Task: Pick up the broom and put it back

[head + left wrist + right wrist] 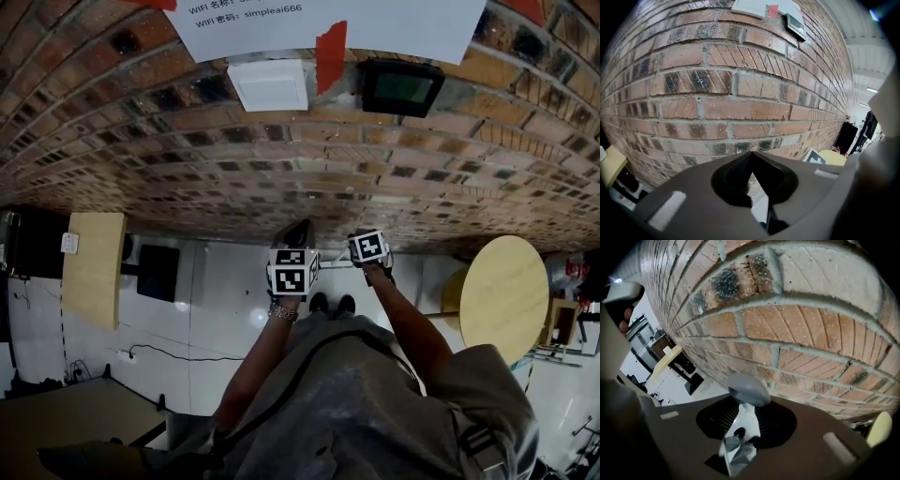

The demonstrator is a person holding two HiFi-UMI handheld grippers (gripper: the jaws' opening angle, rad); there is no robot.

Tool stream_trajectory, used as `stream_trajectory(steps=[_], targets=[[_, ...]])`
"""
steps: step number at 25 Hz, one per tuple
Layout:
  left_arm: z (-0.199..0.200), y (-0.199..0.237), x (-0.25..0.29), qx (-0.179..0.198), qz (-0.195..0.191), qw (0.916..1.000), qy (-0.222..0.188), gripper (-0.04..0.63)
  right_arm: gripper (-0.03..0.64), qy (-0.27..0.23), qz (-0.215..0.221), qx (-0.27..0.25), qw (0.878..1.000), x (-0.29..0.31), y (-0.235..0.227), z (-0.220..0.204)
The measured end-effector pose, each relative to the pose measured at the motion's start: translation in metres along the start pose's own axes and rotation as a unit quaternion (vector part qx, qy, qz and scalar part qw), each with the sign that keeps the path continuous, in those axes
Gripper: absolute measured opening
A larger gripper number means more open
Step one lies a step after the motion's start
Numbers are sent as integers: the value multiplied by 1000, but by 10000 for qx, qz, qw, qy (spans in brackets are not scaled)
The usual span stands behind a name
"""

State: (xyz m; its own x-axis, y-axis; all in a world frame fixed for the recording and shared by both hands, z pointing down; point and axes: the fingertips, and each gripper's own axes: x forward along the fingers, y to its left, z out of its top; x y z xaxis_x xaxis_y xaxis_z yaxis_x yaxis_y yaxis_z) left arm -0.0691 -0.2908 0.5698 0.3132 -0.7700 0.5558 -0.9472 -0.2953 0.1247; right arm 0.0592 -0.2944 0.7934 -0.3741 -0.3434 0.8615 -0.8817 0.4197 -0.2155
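Only the top of the broom shows: a rounded grey handle cap [749,389] on a pale shaft that runs down between the ribbed pads of my right gripper [747,409]. That gripper is shut on the handle and points steeply down at the floor close to the brick wall [281,178]. In the head view the right gripper [370,251] and left gripper [296,239] hang side by side above the person's shoes [332,303]. The broom's lower part is hidden there. The left gripper [751,159] faces the wall, its jaw tips together with nothing between them.
A round wooden table [504,298] stands at the right and a wooden-topped table [94,267] at the left. A black cable [178,354] lies on the white floor. A white box [269,84], a black box [401,87] and a paper sign hang on the wall.
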Motion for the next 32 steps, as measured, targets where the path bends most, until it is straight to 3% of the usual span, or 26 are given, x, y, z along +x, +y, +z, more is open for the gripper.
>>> stream_trajectory(steps=[8,19,24,25,27,32], targets=[[-26,20,-14,-195,318,9991,191,5,101,-699,-101,-351,9969,24,-13,51],[-47,9,-17,-331,424,9979,358,5,150,-1155,-242,-555,9915,1,-15,57],[-64,-10,-11,-305,316,9976,530,5,150,-1460,-83,-316,9888,-28,-7,57],[-66,-14,-10,-290,270,9977,550,5,140,-1556,-75,-175,9876,-36,-6,57],[-68,-26,-7,-245,148,9979,573,5,16,-1733,-95,156,9847,-54,-6,56],[-57,-57,-9,93,-338,9986,405,5,11,-2043,-40,492,9777,-106,20,39]])
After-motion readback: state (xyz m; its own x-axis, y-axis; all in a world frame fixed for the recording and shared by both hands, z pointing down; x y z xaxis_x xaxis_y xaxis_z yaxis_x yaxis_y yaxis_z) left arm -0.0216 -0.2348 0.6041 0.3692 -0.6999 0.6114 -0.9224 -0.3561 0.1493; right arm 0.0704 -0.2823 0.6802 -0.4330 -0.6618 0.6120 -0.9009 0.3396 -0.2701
